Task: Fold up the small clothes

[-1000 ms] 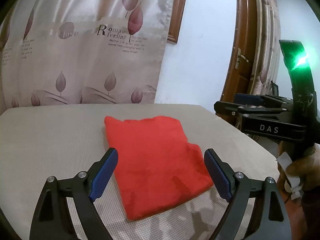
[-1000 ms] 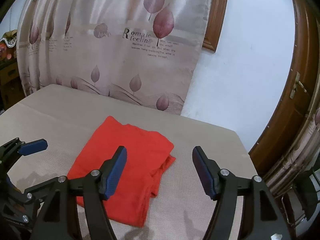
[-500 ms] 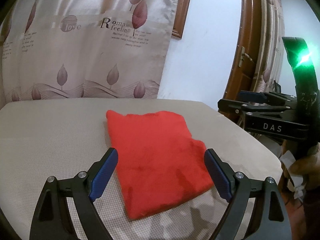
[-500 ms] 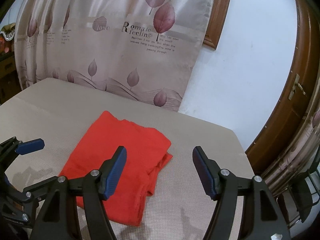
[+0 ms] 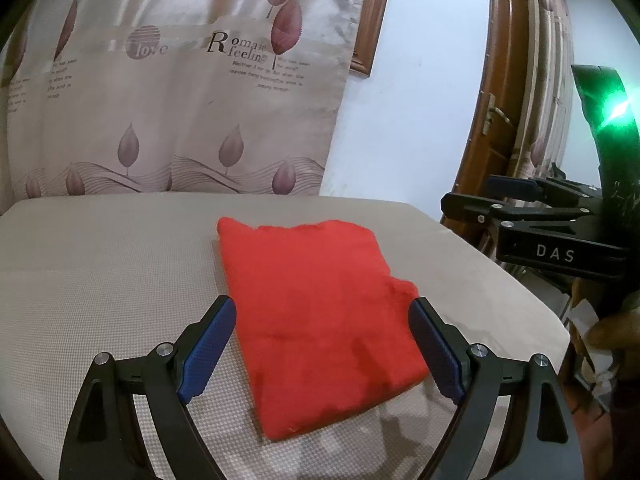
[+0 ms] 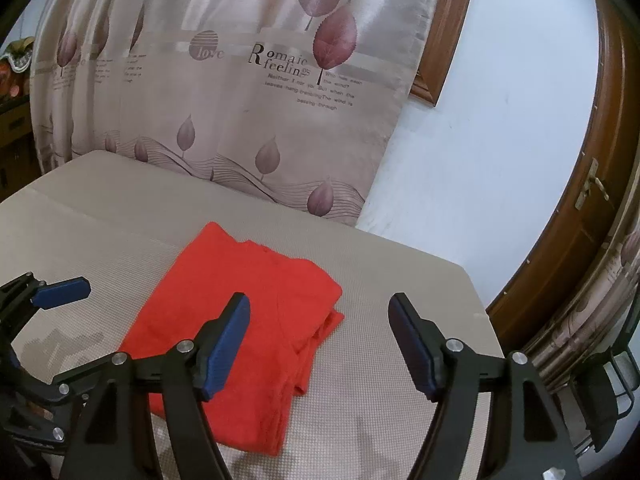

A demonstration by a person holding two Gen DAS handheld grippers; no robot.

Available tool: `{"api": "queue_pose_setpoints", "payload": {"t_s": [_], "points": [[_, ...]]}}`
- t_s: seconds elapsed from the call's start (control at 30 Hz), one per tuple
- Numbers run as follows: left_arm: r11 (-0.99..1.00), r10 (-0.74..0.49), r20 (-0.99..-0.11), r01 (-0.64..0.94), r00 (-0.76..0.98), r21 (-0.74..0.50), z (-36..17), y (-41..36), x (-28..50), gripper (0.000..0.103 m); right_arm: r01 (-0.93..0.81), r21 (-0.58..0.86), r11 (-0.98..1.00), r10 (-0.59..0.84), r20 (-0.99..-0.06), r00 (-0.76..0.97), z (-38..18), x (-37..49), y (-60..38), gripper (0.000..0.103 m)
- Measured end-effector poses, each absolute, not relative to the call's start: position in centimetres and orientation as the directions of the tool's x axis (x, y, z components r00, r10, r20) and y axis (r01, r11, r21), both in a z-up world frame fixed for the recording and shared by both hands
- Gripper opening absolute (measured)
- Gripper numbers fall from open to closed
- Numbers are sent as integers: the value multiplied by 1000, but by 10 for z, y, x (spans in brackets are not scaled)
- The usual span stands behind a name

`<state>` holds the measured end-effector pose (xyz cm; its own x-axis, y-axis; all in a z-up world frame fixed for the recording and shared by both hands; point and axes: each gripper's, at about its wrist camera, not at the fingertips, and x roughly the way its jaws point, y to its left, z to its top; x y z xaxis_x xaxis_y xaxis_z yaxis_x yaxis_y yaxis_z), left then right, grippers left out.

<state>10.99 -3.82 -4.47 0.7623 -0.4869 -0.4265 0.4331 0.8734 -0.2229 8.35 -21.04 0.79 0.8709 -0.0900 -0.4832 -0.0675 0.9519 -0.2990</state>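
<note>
Left claw [image 5: 322,354] and right claw [image 6: 318,346] both spread, empty, above desk [image 5: 100,280]; right just widened. Red garment [image 5: 320,320] lying mid-desk, folded to compact rectangle; folding apparently finished.

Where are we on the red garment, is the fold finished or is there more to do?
Done, by the look of it: the red garment lies as a compact folded rectangle on the beige table, its layered edges visible on one side. In hand: nothing; the left gripper and right gripper are both open, held above it. Left: perhaps squaring the slightly uneven layered edge. No other clothes are in view.
</note>
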Motion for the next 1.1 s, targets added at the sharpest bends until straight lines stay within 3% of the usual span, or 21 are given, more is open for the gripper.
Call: {"api": "queue_pose_setpoints", "payload": {"t_s": [0.77,0.93,1.1], "points": [[878,-478,-435,418,763,-231,-47,-32,119,88,-87,-275,958,-72,-521,851,-1,98,-218,75],[863,-506,-448,436,737,-257,-48,-26,137,88,-85,-121,989,-3,-590,807,-19,117,-256,84],[817,-577,-482,457,660,-352,-60,-16,173,88,-71,195,978,183,-648,739,-55,141,-321,84]]}}
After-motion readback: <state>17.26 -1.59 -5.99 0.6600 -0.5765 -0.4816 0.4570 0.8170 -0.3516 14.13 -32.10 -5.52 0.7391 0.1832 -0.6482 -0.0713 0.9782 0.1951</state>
